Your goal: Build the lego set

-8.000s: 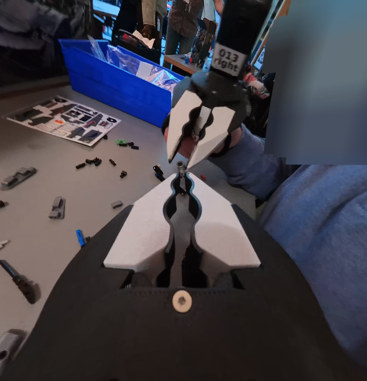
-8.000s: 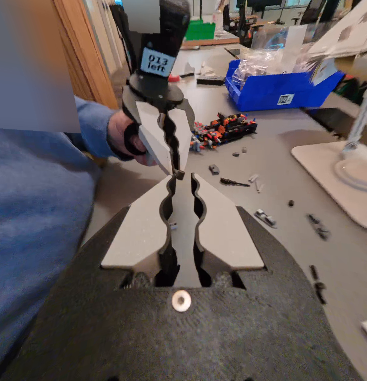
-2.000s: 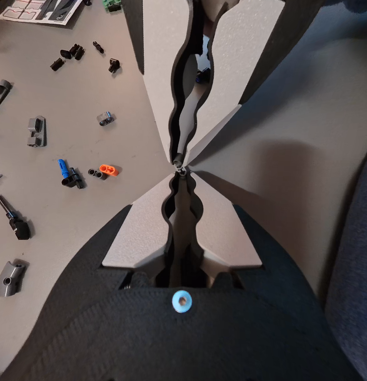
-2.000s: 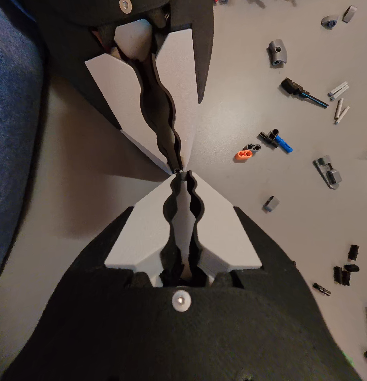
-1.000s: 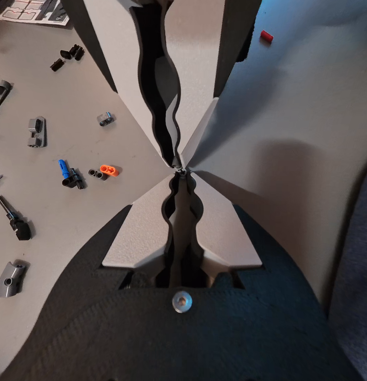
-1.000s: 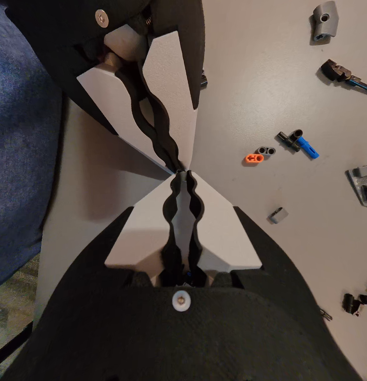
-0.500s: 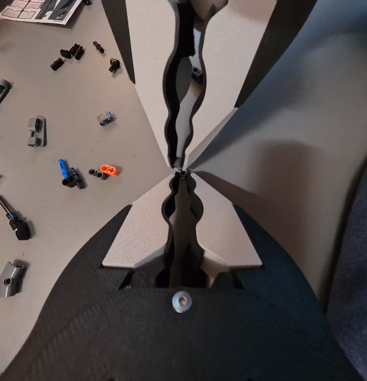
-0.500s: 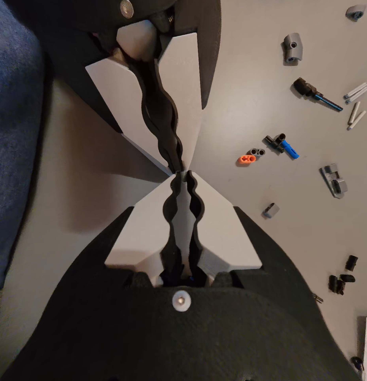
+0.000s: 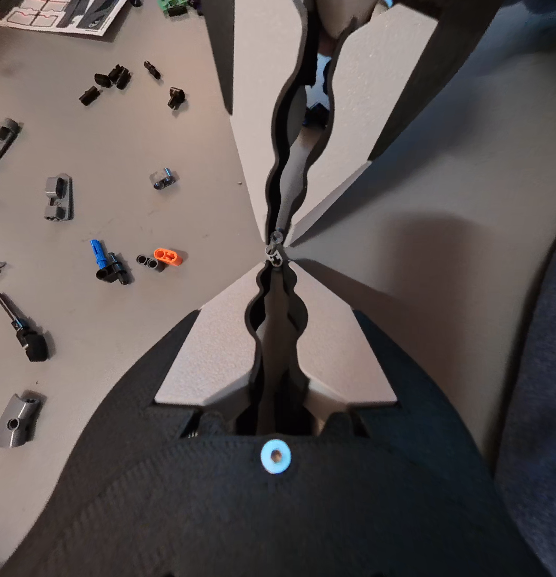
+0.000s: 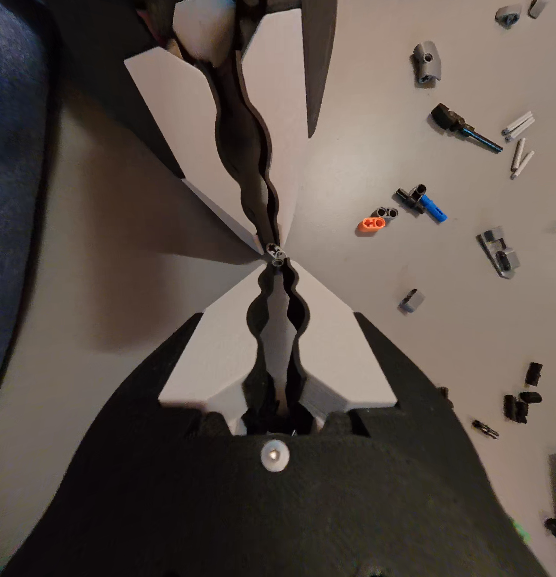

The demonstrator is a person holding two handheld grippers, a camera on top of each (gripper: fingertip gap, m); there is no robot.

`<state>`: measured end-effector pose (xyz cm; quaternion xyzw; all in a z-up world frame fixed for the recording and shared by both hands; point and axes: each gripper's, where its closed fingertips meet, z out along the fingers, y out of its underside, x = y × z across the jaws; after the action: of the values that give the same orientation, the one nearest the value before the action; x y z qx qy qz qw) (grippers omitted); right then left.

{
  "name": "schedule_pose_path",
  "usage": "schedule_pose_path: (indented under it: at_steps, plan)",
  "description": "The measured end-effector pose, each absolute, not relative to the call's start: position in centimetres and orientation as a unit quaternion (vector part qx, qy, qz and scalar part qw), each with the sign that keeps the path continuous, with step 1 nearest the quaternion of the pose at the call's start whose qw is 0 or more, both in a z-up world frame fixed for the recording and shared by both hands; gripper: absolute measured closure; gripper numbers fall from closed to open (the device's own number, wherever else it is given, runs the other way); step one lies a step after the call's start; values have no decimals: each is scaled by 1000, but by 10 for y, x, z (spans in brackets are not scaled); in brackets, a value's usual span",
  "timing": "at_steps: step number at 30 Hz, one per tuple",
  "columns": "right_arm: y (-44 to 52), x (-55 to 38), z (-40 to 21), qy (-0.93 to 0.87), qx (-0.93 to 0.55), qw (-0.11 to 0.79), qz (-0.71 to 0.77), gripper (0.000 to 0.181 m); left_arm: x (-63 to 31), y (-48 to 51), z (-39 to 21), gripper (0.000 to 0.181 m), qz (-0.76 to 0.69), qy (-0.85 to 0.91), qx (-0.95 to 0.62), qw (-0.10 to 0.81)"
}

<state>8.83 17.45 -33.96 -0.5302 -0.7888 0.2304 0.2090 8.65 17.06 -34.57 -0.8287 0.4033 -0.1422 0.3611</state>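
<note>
Above the grey table (image 9: 120, 327), the left gripper (image 9: 275, 263) and right gripper (image 10: 278, 265) are meeting tip to tip, each pinching closed on one end of a small dark grey lego piece (image 9: 275, 249). Beside them, an orange connector (image 9: 168, 256) and a blue pin (image 9: 97, 251) are lying loose.

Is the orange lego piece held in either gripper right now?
No, the orange piece lies loose on the table, beside a small dark grey piece.
</note>
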Motion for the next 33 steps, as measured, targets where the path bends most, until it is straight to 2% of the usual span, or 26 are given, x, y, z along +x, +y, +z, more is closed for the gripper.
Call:
schedule_pose_path:
  at_steps: [8, 19, 33]
  plan:
    - [175, 88, -339, -804, -523, 186, 212, 177, 86, 171, -346, 175, -146, 401, -830, 360]
    - [174, 86, -338, -815, -532, 109, 200, 178, 86, 172, -346, 175, -141, 404, -828, 362]
    - [173, 89, -337, -808, -543, 79, 212, 177, 89, 171, -346, 176, -127, 420, -819, 370]
